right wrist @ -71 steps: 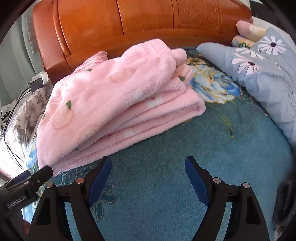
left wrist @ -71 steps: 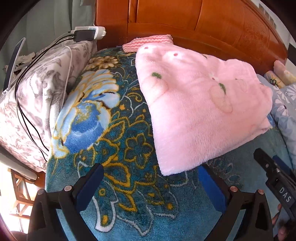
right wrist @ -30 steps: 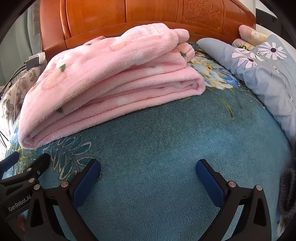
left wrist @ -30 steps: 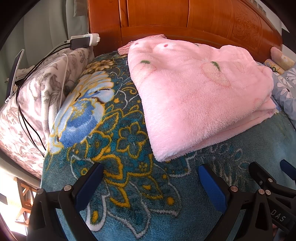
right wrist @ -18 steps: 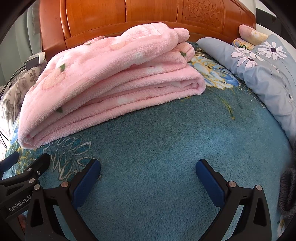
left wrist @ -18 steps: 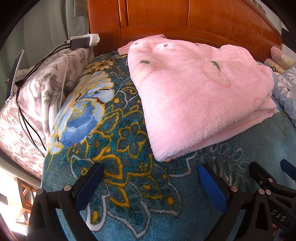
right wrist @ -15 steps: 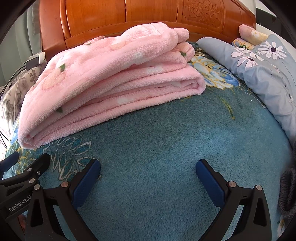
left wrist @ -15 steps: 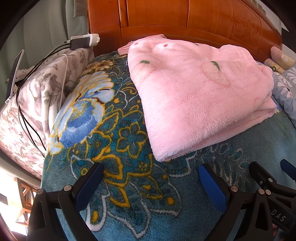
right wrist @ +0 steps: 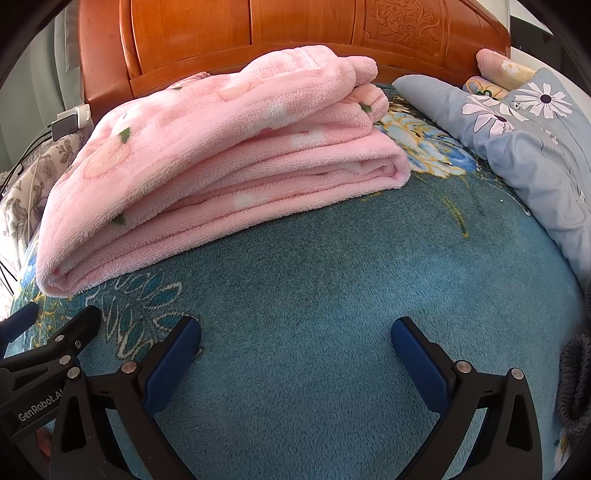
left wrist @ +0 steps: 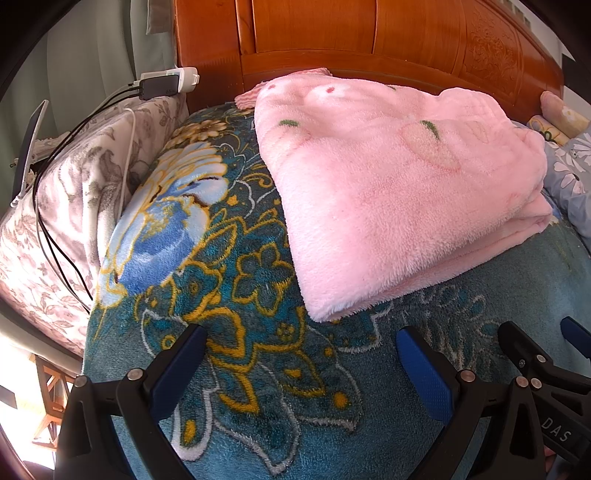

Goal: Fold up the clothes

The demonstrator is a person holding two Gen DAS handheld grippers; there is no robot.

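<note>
Currently both tongs are spread and empty: left tongs (left wrist: 299, 363) and right tongs (right wrist: 295, 354) hover low over the teal floral bed blanket (right wrist: 314, 280), just short of the pink fleece garment (right wrist: 221, 155). It lies folded in several layers near the carved wooden headboard (right wrist: 295, 29), apart from the grey daisy-print pillow (right wrist: 524, 140). Plush pile, peach and leaf print, rounded fold edges. Judgement: light, soft, floppy, not slippery; layers will slide apart if pinched singly. Best hold looks like the near corner (left wrist: 325, 310), biting the full stack at the thick folded edge.
</note>
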